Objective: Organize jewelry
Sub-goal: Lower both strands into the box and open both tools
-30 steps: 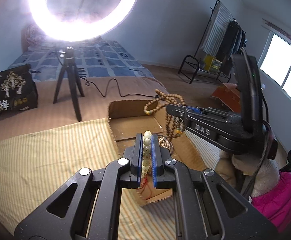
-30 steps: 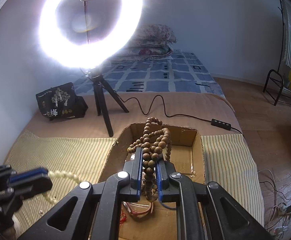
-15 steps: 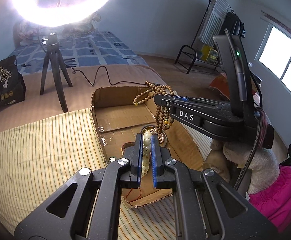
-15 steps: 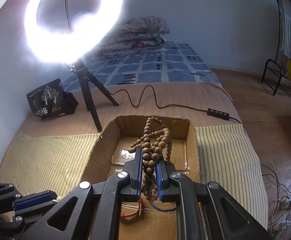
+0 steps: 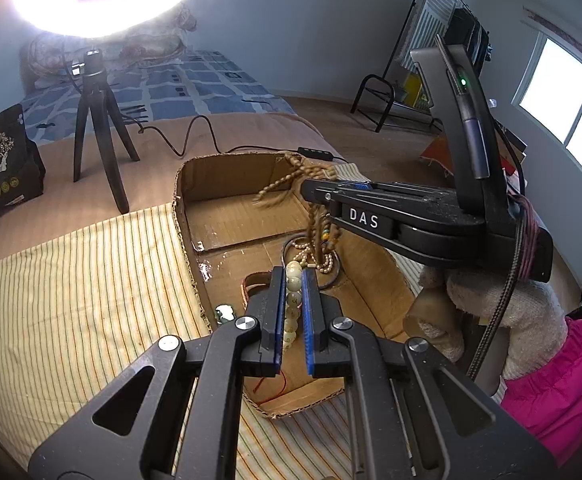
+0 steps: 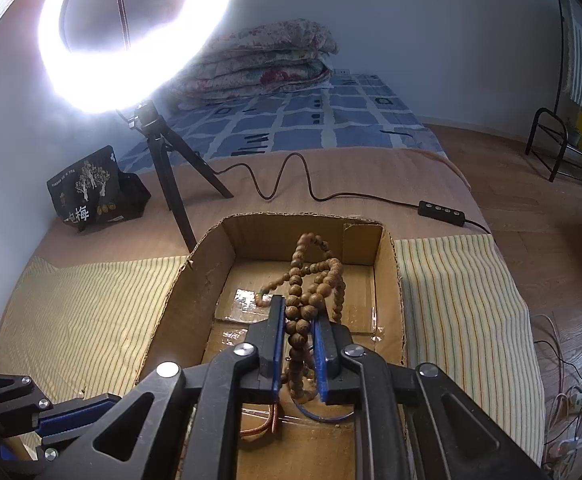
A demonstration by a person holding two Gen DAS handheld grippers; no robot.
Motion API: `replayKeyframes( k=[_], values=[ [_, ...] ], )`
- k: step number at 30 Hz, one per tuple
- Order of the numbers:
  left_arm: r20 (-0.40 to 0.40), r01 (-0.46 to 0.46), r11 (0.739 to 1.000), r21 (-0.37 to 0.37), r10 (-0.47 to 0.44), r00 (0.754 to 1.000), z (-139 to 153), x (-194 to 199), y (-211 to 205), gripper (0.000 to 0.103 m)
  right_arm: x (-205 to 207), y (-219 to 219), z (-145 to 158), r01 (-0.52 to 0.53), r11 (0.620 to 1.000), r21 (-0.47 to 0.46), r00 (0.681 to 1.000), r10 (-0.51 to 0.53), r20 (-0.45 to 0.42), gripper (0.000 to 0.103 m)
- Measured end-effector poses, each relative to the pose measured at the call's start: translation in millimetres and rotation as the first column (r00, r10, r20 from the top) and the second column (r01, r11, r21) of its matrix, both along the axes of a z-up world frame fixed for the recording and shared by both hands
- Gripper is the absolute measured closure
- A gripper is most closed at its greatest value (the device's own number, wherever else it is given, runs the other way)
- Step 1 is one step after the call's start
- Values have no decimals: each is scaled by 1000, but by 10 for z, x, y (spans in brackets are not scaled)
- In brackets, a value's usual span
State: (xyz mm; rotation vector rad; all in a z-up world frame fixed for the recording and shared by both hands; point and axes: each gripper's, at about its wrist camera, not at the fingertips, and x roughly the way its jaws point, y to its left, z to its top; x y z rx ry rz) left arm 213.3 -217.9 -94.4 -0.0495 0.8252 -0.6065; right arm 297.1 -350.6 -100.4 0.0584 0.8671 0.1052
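Note:
My left gripper (image 5: 293,276) is shut on a pale bead bracelet (image 5: 292,300) and holds it over the near part of the open cardboard box (image 5: 227,168). My right gripper (image 6: 298,304) is shut on a bunch of brown wooden bead strands (image 6: 311,276) above the box (image 6: 211,256); the strands (image 5: 315,232) hang from it, blurred, in the left wrist view. On the box floor lie a small pearl-like bracelet on a dark ring (image 5: 325,266), a brown cord loop (image 6: 269,426) and a blue ring (image 6: 325,416).
The box sits on a yellow striped cloth (image 5: 75,300) on a bed. A ring light on a black tripod (image 6: 167,168) stands behind it, with a cable and remote (image 6: 441,210). A black bag (image 6: 95,196) is at the left. A clothes rack (image 5: 431,60) stands at the right.
Both grippers have moved down and forward toward the box, still holding their beads. The brown strands swing under the right gripper.

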Motion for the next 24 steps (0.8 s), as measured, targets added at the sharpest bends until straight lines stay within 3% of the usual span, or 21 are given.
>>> replayKeyframes(
  k=[3, 4, 6, 7, 13, 24],
  values=[
    [-4, 4, 1000, -1, -4, 1000, 0, -1, 3, 97, -16, -9, 17, 18, 1000, -7, 1000, -18, 16, 63],
    [-6, 3, 1000, 2, -3, 1000, -4, 2, 4, 96, -20, -13, 25, 27, 1000, -12, 999, -26, 19, 52],
    [-8, 1, 1000, 0, -1, 1000, -12, 0, 13, 71, -35, -17, 49, 46, 999, -20, 998, -45, 34, 35],
    [-4, -1, 1000, -1, 1, 1000, -15, -7, 21, 68, -47, -24, 65, 56, 998, -23, 997, -55, 45, 30],
    [6, -6, 1000, 6, 6, 1000, 3, -23, 42, 68, -66, -44, 115, 80, 996, -36, 995, -78, 55, 18],
    [30, -6, 1000, 14, 6, 1000, 103, -103, 150, 67, -184, -49, 233, 105, 994, -39, 992, -102, 70, 12]
  ],
)
